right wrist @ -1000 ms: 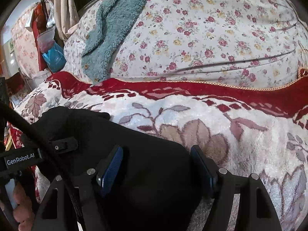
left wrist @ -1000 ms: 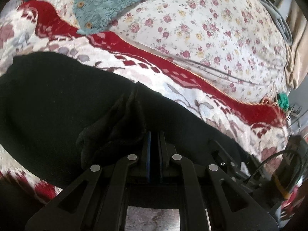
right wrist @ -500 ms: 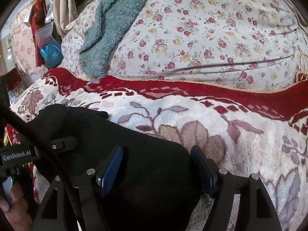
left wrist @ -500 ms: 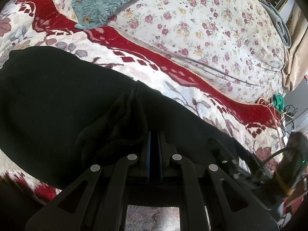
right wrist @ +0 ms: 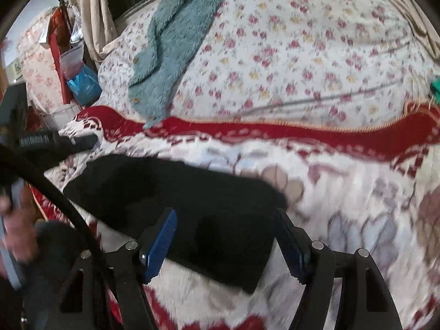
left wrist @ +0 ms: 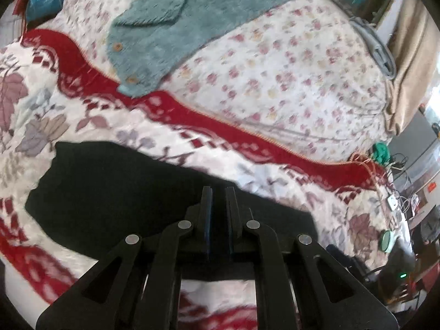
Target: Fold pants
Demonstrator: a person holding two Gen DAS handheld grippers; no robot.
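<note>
Spread over the bed is a plush red-and-white floral blanket (left wrist: pixel 209 148), with a rose-print quilt (left wrist: pixel 288 77) heaped behind it and a fuzzy teal cardigan (left wrist: pixel 176 27) lying on that quilt. On the blanket lie the black pants (right wrist: pixel 198 206), already gathered into a compact flat rectangle, so the folding looks nearly or fully done. Above them, the left gripper (left wrist: pixel 218 206) has its jaws closed almost together with nothing visibly pinched between them. Opposite, the right gripper (right wrist: pixel 228 236) has its jaws spread wide over the near edge of the pants, holding nothing, probably ready to neaten the bundle.
</note>
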